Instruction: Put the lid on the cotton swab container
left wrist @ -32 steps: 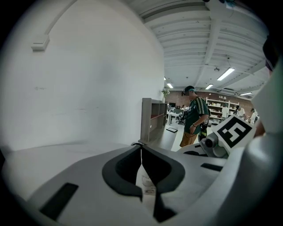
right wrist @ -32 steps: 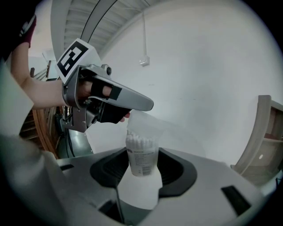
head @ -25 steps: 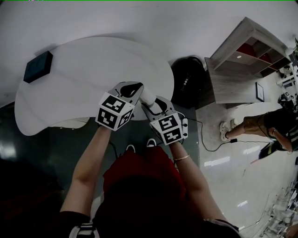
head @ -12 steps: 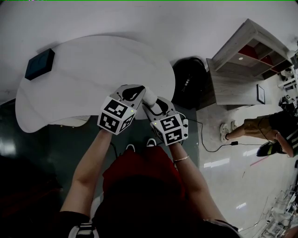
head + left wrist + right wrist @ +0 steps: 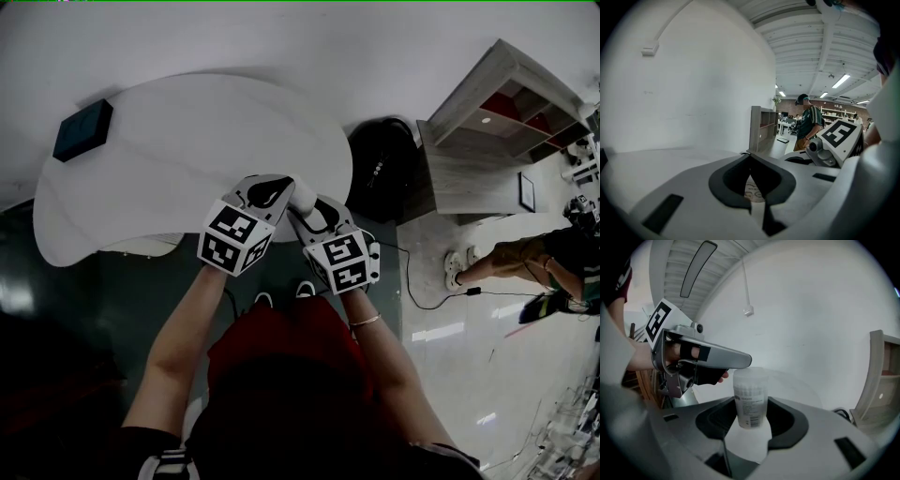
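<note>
A translucent cotton swab container (image 5: 750, 399) with a printed label stands upright between the jaws of my right gripper (image 5: 749, 427), which is shut on its lower half. My left gripper (image 5: 736, 361) reaches in from the left, its fingertips at the container's top. In the left gripper view, a round printed lid (image 5: 753, 190) sits pinched between the closed jaws of the left gripper (image 5: 754, 187). In the head view, the left gripper (image 5: 281, 187) and right gripper (image 5: 302, 208) meet at the container (image 5: 302, 195), over the white table's front edge (image 5: 281, 239).
A dark square box (image 5: 82, 129) lies at the table's far left. A black round bin (image 5: 380, 169) and a grey shelf unit (image 5: 487, 141) stand to the right. A cable (image 5: 422, 291) runs over the floor, and a person (image 5: 544, 262) walks at the far right.
Both grippers stay joined at the container, drifting slightly right and toward me. The person at the right has stepped along.
</note>
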Motion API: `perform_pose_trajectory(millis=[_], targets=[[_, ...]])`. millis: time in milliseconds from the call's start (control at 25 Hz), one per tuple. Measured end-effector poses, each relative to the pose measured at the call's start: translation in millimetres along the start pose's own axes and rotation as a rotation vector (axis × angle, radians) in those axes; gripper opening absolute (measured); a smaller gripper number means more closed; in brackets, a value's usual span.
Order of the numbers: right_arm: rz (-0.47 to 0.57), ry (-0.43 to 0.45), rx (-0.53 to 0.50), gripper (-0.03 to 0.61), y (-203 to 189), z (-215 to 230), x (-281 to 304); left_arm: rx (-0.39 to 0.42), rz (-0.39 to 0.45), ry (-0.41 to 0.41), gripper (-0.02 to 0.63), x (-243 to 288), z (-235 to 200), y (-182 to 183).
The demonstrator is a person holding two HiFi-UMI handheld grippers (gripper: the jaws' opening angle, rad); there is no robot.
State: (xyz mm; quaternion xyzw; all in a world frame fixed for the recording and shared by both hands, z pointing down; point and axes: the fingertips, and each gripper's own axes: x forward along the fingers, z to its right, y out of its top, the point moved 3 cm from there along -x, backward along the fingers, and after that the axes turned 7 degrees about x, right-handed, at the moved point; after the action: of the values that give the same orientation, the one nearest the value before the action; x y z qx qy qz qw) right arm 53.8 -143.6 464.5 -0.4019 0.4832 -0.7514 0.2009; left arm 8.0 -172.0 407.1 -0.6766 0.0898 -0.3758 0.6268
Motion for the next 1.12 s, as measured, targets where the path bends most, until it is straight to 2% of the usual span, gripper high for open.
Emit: perform_pose_trajectory(millis=[320, 560, 1120], targets=[[-0.026, 0.035, -0.038, 0.209, -12.3, -0.9, 2.9, -0.019, -0.019, 0.052, 0.026, -4.0, 2.5, -14.2], [-0.036, 0.046, -0.024, 0.209, -15.8, 6.0, 9.1, -0.063, -0.029, 0.11, 0.026, -19.2, -3.4, -29.5], [-0.085, 0.097, -0.084, 0.21, -18.5, 7.6, 34.0, -0.17, -0.086, 0.258, 0.026, -43.9, -22.4, -67.6]])
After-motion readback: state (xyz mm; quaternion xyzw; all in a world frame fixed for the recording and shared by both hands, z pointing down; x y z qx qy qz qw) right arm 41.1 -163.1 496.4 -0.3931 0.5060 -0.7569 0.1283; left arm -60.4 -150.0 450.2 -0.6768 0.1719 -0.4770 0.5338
